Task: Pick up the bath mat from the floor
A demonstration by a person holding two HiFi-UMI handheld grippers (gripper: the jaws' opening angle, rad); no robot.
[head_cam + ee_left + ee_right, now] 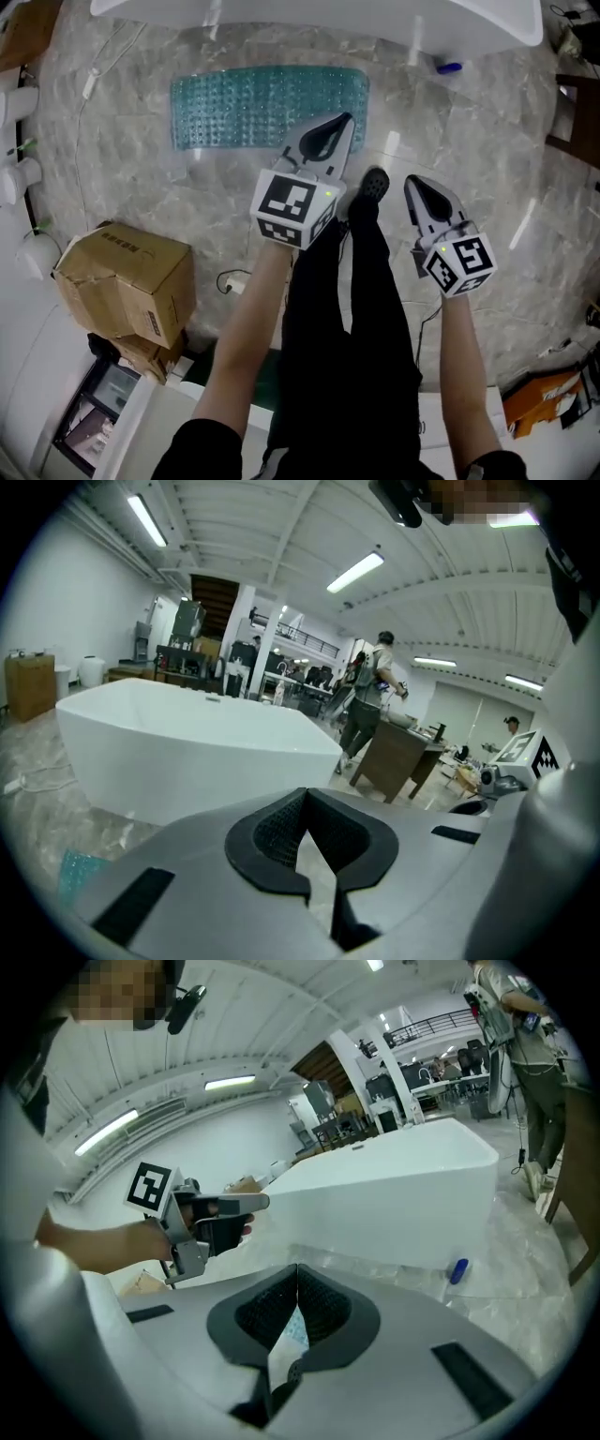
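Bath mat point(267, 105) on floor point(469, 122), both grippers closed and empty
Lying flat just beside bathtub point(309, 11), long axis left to right in head view, parallel to tub edge. Left gripper point(342, 122) overlapping mat's right end in head view, jaws together. Right gripper point(413, 185) off to mat's right, jaws together, nothing between.

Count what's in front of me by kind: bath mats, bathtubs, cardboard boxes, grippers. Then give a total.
Bath mat: 1
Bathtub: 1
Cardboard boxes: 2
Grippers: 2, left gripper and right gripper
Total: 6
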